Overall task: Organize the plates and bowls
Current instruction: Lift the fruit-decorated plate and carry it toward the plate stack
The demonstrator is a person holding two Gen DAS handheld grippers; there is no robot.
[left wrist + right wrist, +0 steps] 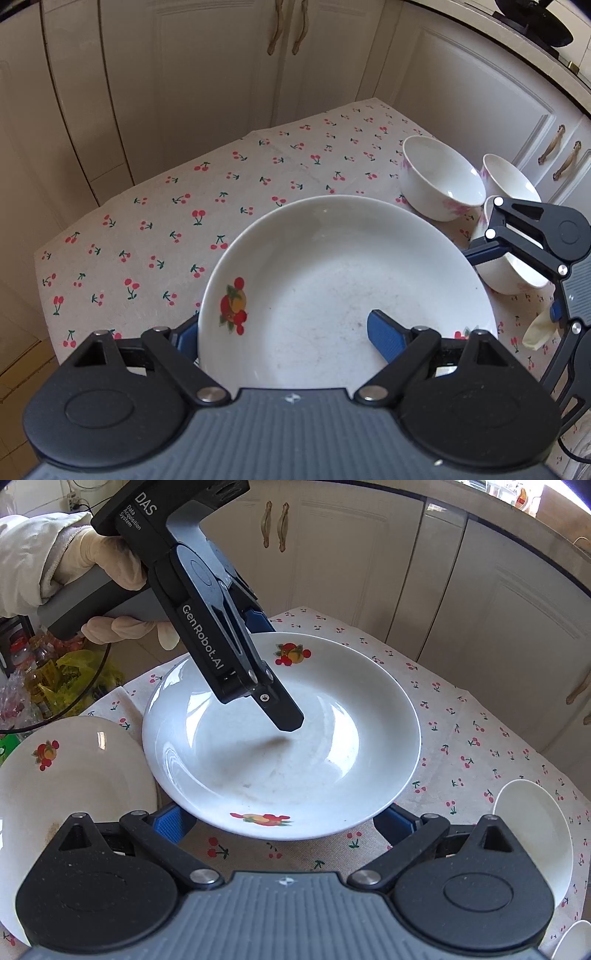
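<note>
Clearly, in the left wrist view the left hand-held gripper (284, 332) has a white deep plate (347, 291) by its rim: one blue pad lies inside the dish at lower centre, the other sits behind the rim at lower left, so the jaws are closed on the plate's edge. This plate fills the middle of the frame above the cherry-print worktop (184, 206). Three white bowls (443, 177) cluster at the right edge, with the right hand-held gripper (495, 218) just in front of them.

In the right wrist view the same plate (280, 746) sits centre frame, lifted and tilted over the worktop (480, 738). The right hand-held gripper (284, 823) is spread wide at the bottom, holding nothing, its blue pads showing either side of the plate's near rim. A second fruit-print plate (66, 775) lies at lower left. A gloved hand (92, 565) grips the left tool's handle at upper left.
</note>
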